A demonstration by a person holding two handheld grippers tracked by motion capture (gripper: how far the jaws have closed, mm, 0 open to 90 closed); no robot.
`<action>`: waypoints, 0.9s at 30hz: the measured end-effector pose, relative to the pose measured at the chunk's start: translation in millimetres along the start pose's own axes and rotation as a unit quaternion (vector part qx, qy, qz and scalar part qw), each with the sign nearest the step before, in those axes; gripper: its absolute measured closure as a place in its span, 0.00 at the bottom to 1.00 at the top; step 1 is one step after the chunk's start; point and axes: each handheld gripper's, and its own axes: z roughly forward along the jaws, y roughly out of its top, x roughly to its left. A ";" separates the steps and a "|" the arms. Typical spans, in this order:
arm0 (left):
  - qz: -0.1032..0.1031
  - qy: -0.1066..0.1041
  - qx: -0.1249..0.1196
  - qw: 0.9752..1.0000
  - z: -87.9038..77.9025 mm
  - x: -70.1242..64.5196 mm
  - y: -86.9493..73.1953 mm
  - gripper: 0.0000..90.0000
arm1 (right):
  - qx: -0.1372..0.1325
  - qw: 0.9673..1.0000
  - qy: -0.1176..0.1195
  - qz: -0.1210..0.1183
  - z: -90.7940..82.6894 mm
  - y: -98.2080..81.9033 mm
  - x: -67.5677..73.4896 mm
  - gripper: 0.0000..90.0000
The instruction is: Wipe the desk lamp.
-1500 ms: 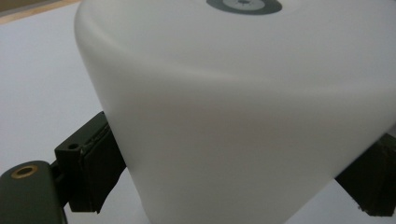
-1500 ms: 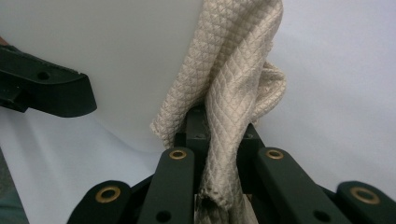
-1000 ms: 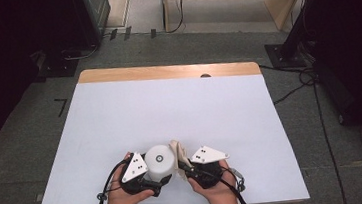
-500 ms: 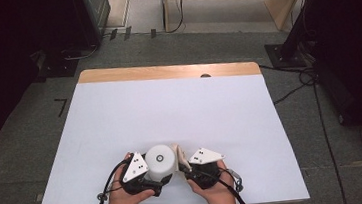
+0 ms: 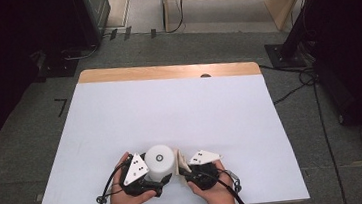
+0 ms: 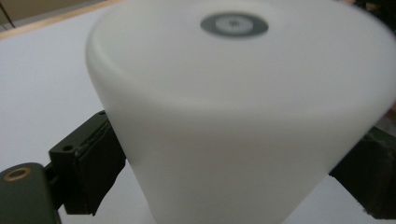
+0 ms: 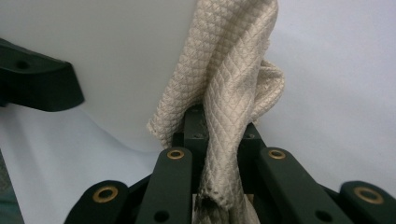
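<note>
A white cylindrical container [image 5: 160, 161] stands upside down near the table's front edge, a grey ring on its upward face [image 6: 234, 24]. My left gripper [image 5: 152, 177] is shut on it, one jaw pressed on each side of its wall [image 6: 233, 130]. A beige quilted cloth [image 7: 229, 88] is bunched between the jaws of my right gripper [image 5: 183, 168], which is shut on it. The cloth [image 5: 179, 161] lies against the container's right side. In the right gripper view the container [image 7: 116, 56] rises behind the cloth, with one left-gripper jaw at the left.
The white table top [image 5: 169, 108] stretches away beyond the hands, with a wooden strip [image 5: 166, 72] and a small dark hole [image 5: 205, 75] along its far edge. Cables and dark stands lie on the floor around it.
The right gripper has sunk a little along the container's right side with the cloth in it. The left gripper and the container have stayed put.
</note>
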 end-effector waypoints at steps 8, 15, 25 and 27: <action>-0.050 0.048 -0.013 0.998 -7.3 -13.7 12.4 0.06 | -0.001 1.000 -0.002 0.000 0.3 -1.1 0.4 0.89; -0.042 0.043 -0.006 0.998 -8.2 -12.0 14.3 0.08 | -0.001 1.000 -0.002 -0.005 1.3 -1.7 1.1 0.89; 0.008 -0.032 -0.008 0.999 -13.2 5.0 12.5 0.09 | -0.014 1.000 -0.001 -0.013 -5.6 3.6 7.1 0.89; 0.014 -0.041 -0.009 0.999 -13.8 6.1 12.4 0.09 | -0.020 1.000 0.000 -0.016 -7.9 5.5 8.0 0.89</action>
